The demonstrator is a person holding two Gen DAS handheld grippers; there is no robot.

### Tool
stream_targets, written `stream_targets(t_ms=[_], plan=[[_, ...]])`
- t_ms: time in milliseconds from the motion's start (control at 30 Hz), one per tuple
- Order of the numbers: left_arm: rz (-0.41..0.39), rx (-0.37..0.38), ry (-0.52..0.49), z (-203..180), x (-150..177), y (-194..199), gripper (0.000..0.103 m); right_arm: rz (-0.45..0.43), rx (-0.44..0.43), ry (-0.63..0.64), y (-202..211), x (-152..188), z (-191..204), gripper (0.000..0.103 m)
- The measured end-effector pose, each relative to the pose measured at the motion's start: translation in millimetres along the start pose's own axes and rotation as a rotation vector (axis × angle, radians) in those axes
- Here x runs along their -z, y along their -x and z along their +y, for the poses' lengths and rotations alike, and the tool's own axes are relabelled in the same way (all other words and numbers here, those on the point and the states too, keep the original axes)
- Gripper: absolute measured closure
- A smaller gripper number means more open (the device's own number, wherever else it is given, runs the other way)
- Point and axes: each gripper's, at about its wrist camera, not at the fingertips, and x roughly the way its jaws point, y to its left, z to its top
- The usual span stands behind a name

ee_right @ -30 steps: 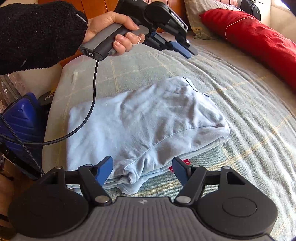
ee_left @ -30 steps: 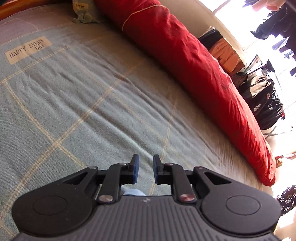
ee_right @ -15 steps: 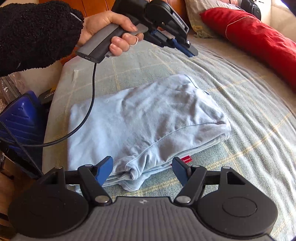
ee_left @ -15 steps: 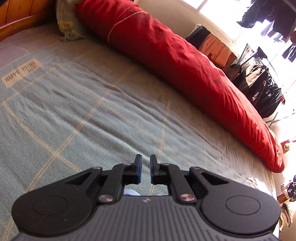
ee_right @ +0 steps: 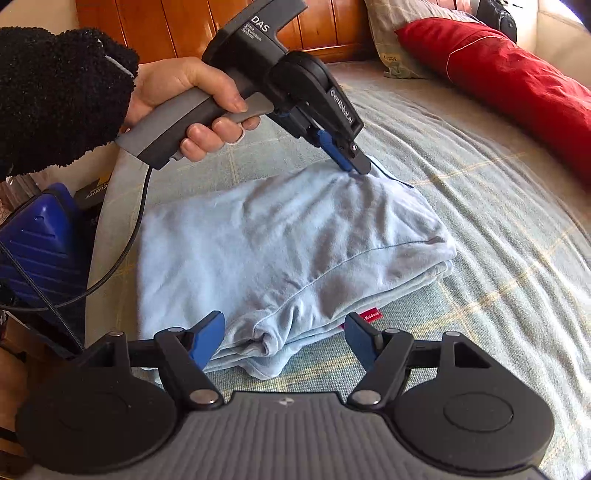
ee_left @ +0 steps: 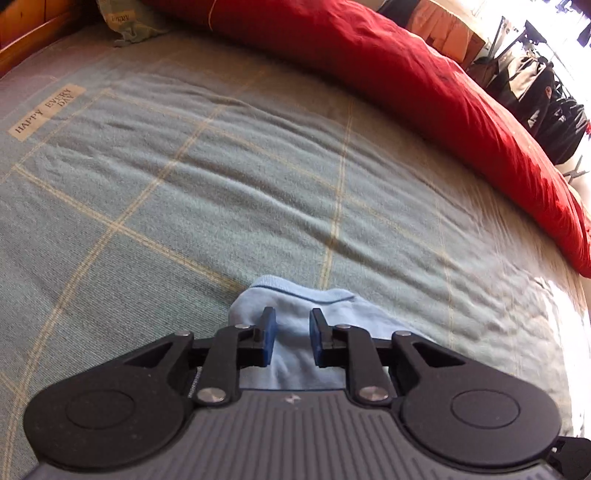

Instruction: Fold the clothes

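A light blue folded garment (ee_right: 280,243) lies on the green checked bedspread (ee_right: 498,229). My left gripper (ee_left: 291,334) is down at the garment's far corner (ee_left: 295,295), jaws slightly apart with blue cloth between the fingers; from the right wrist view its tips (ee_right: 352,164) press into the fabric. My right gripper (ee_right: 284,338) is wide open and empty, hovering just above the garment's near folded edge, where a small red label (ee_right: 371,317) sticks out.
A long red bolster (ee_left: 424,92) runs along the far side of the bed. A pillow (ee_right: 399,33) leans on the wooden headboard (ee_right: 184,22). A blue suitcase (ee_right: 40,247) stands beside the bed at left. Hanging dark clothes (ee_left: 546,96) are beyond the bolster.
My left gripper has dropped from above the bed onto the garment's far corner and its jaws have opened slightly around the cloth. The right gripper has held nearly still.
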Motion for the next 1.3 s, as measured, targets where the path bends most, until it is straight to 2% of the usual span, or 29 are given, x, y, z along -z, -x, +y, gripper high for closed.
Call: stream_targets(t_ms=[100, 167, 233, 333, 500, 533, 633, 700, 833, 967, 1100, 1167, 1300], plan=[[0.012, 0.05, -0.082, -22, 0, 7, 0.072, 0.006, 0.003, 0.003, 1, 3, 3, 0.027], [0.045, 0.033, -0.131, -34, 6, -4, 0.069, 0.009, 0.004, 0.006, 2, 4, 5, 0.027], [0.08, 0.005, -0.174, -44, 13, -17, 0.07, 0.005, 0.005, 0.008, 3, 3, 9, 0.027], [0.126, -0.02, -0.147, -44, 23, -37, 0.07, 0.001, 0.013, 0.013, 6, 3, 13, 0.027], [0.083, 0.036, -0.202, -64, 24, -18, 0.068, -0.008, 0.03, -0.003, 17, 8, 14, 0.024], [0.093, 0.052, -0.237, -70, 26, -17, 0.067, -0.008, 0.034, -0.008, 17, 10, 15, 0.024], [0.151, 0.026, -0.306, -82, 36, -35, 0.067, -0.001, 0.043, -0.027, 17, 12, 16, 0.024], [0.171, 0.029, -0.267, -80, 39, -42, 0.067, -0.003, 0.047, -0.031, 20, 13, 19, 0.024], [0.099, 0.047, -0.241, -74, 33, -14, 0.066, -0.01, 0.06, -0.041, 28, 16, 20, 0.024], [0.04, -0.061, -0.198, -51, 27, 0, 0.065, -0.012, 0.068, -0.067, 31, 21, 18, 0.024], [0.078, -0.148, -0.11, -23, 26, -23, 0.065, -0.006, 0.062, -0.071, 31, 26, 17, 0.024], [0.065, -0.149, -0.097, -24, 26, -20, 0.065, -0.005, 0.064, -0.052, 36, 30, 20, 0.024], [0.039, -0.126, -0.112, -40, 34, 13, 0.062, -0.001, 0.056, -0.041, 47, 34, 17, 0.02]])
